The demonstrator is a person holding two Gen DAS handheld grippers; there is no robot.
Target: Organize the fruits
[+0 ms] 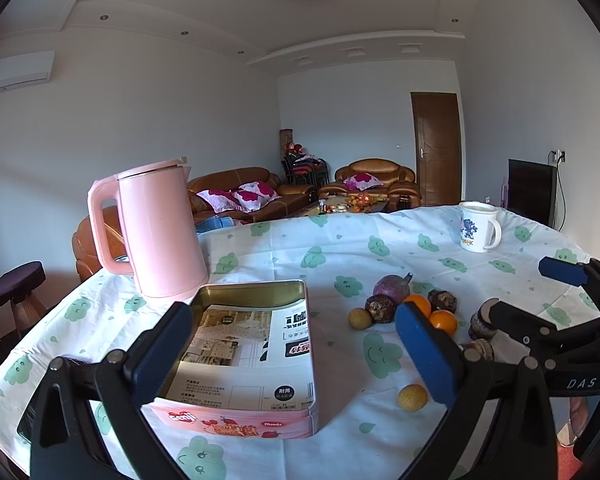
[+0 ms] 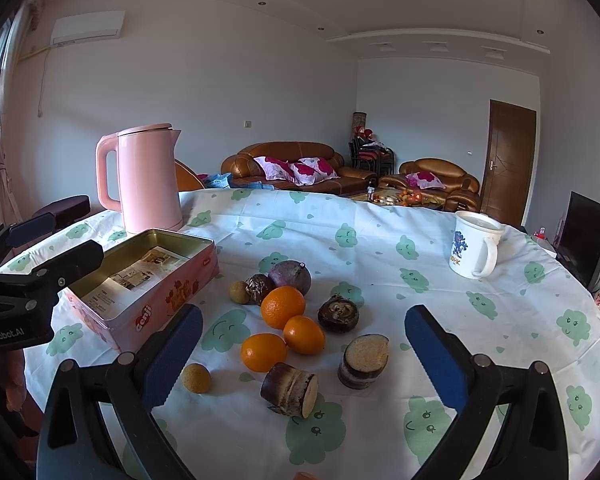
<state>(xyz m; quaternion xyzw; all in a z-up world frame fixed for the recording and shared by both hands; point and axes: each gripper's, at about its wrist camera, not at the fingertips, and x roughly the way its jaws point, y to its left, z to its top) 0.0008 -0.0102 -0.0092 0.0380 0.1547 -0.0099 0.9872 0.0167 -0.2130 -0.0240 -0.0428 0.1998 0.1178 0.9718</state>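
Lying loose on the cloud-print tablecloth (image 2: 380,216) are three oranges (image 2: 283,306), two small yellow-brown fruits (image 2: 196,377), two dark water chestnuts (image 2: 338,313), a purple round fruit (image 2: 290,277) and two cut sugarcane pieces (image 2: 363,361). Both tongs gape empty: the left gripper (image 1: 296,354) straddles the open pink tin (image 1: 244,360), the right gripper (image 2: 304,354) frames the fruit. A pink kettle (image 2: 146,178) and white mug (image 2: 474,244) stand behind; sofas (image 2: 296,170) beyond.

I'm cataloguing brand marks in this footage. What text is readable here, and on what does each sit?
"DAS": on the right gripper.
"GenRobot.AI": on the left gripper.
"genji": red logo on the pink tin.
"OHK": partial, on the white mug.
Print on the paper inside the tin: too small to read.
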